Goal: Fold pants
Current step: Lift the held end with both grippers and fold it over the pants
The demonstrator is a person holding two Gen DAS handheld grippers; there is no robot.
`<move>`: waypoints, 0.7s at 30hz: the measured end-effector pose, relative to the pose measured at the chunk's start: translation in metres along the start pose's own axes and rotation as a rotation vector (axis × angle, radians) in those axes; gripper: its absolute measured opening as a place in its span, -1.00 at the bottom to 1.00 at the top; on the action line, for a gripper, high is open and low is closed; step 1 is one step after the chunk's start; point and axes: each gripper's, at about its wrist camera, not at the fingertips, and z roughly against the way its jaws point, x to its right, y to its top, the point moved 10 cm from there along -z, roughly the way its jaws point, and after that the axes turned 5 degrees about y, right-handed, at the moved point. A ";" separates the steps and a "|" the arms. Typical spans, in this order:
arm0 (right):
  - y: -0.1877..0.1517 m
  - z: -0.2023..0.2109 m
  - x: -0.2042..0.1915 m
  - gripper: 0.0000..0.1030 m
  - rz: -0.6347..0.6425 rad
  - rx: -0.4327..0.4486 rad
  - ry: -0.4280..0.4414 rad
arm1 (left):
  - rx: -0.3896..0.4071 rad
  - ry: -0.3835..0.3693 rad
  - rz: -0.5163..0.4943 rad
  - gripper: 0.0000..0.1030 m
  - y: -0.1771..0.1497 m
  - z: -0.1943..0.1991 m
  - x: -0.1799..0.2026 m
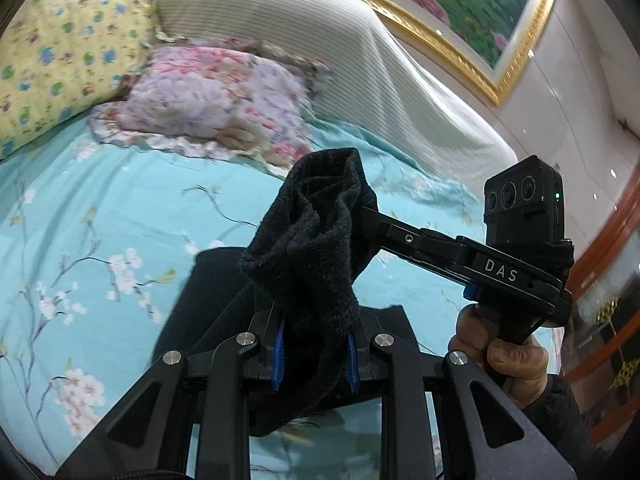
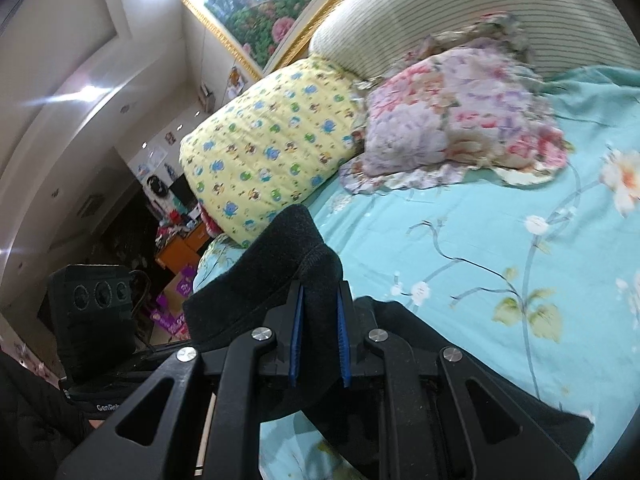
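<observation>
Black knit pants (image 1: 304, 240), both tongs clamped on them, lifted off the bed (image 1: 100, 208).

Left wrist view: left tongs (image 1: 314, 354) nearly shut, blue pads pinching a bunched wad of fabric that stands up between the fingers. Right tongs (image 1: 362, 216) come in from the right, tip buried in the same bunch, so they look shut on it; a hand (image 1: 508, 354) holds the grip. The two grips sit close together on one edge. The rest of the pants hangs down and drapes onto the teal floral sheet below. Two pillows (image 1: 208, 104) sit well back near the headboard.

Right wrist view: right tongs (image 2: 320, 334) narrowly open, only by the thickness of the cloth, with a thick fold of the pants (image 2: 280, 276) between the pads. More black fabric trails right along the bed (image 2: 480, 240). The left unit shows only as a camera block at lower left; its fingers are out of view here.

Judgement: mid-fold, carrying an edge over. To do it well:
- spread the tongs apart first, the edge is wadded and not taut
- keep both at the same height so the fold line stays straight
- lay it down onto the draped part, edges matched, then let go
- risk: the thick bunch slips from one side and the fold skews
</observation>
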 end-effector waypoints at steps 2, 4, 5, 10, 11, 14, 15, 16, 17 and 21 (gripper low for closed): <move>-0.003 0.011 0.008 -0.68 -0.013 0.016 -0.011 | -0.019 -0.008 -0.026 -0.55 -0.006 -0.008 0.014; -0.007 0.024 0.017 -0.68 -0.032 0.033 -0.022 | -0.036 -0.016 -0.049 -0.55 -0.010 -0.015 0.026; -0.010 0.032 0.023 -0.68 -0.044 0.045 -0.027 | -0.045 -0.021 -0.059 -0.55 -0.012 -0.020 0.033; -0.022 0.057 0.048 -0.68 -0.091 0.081 -0.047 | -0.086 -0.021 -0.113 -0.55 -0.023 -0.044 0.059; -0.025 0.061 0.054 -0.68 -0.100 0.086 -0.051 | -0.094 -0.020 -0.121 -0.55 -0.024 -0.048 0.061; -0.034 0.070 0.069 -0.68 -0.129 0.097 -0.064 | -0.110 -0.010 -0.160 -0.55 -0.031 -0.059 0.073; -0.036 0.072 0.073 -0.68 -0.138 0.100 -0.066 | -0.116 -0.010 -0.170 -0.55 -0.033 -0.063 0.076; -0.038 0.073 0.077 -0.68 -0.147 0.101 -0.067 | -0.124 -0.011 -0.177 -0.55 -0.035 -0.066 0.079; -0.042 0.075 0.081 -0.68 -0.156 0.103 -0.069 | -0.133 -0.010 -0.183 -0.55 -0.038 -0.070 0.081; -0.051 0.080 0.093 -0.68 -0.180 0.104 -0.077 | -0.154 0.002 -0.217 -0.54 -0.046 -0.081 0.089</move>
